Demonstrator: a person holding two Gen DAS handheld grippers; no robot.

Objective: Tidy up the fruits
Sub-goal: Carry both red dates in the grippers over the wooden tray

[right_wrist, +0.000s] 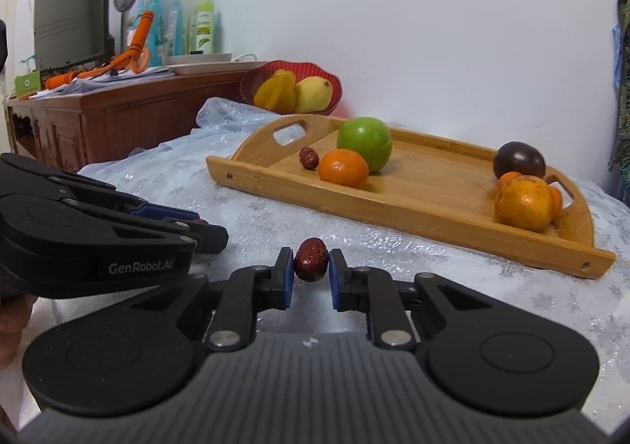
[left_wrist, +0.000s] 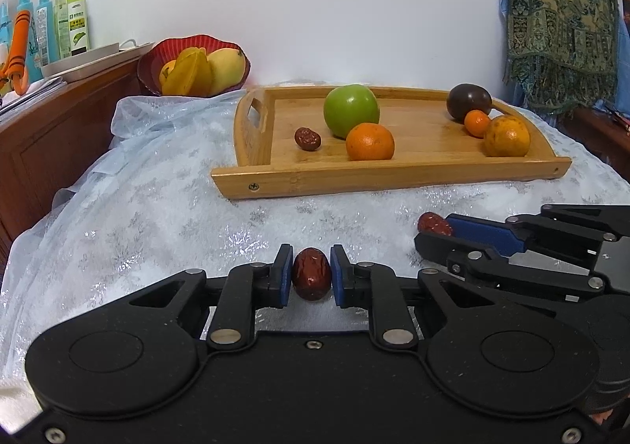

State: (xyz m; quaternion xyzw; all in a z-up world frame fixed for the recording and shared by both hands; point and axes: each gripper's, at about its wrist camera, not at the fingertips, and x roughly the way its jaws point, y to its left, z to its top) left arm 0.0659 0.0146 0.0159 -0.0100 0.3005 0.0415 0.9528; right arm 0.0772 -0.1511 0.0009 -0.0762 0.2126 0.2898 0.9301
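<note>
Both grippers hover just above the white cloth in front of a wooden tray [left_wrist: 275,180]. In the left wrist view my left gripper [left_wrist: 311,253] is shut on a dark red date [left_wrist: 311,274], its blue pads pressing both sides. To its right, my right gripper [left_wrist: 435,228] is shut on a second red date [left_wrist: 432,222]. The right wrist view shows that date [right_wrist: 311,259] pinched in the right gripper [right_wrist: 311,252], with the left gripper [right_wrist: 208,226] at the left. On the tray lie a third date [left_wrist: 307,138], a green apple [left_wrist: 351,111], an orange [left_wrist: 369,142], a dark passion fruit [left_wrist: 468,100], a small orange [left_wrist: 477,123] and a yellowish orange [left_wrist: 506,135].
A red bowl [left_wrist: 155,62] with star fruit and a mango stands behind the tray's left end. A wooden cabinet [left_wrist: 59,137] with bottles and an orange tool flanks the left. A patterned cloth [left_wrist: 563,19] hangs at the far right. The shiny white tablecloth [left_wrist: 157,231] covers the surface.
</note>
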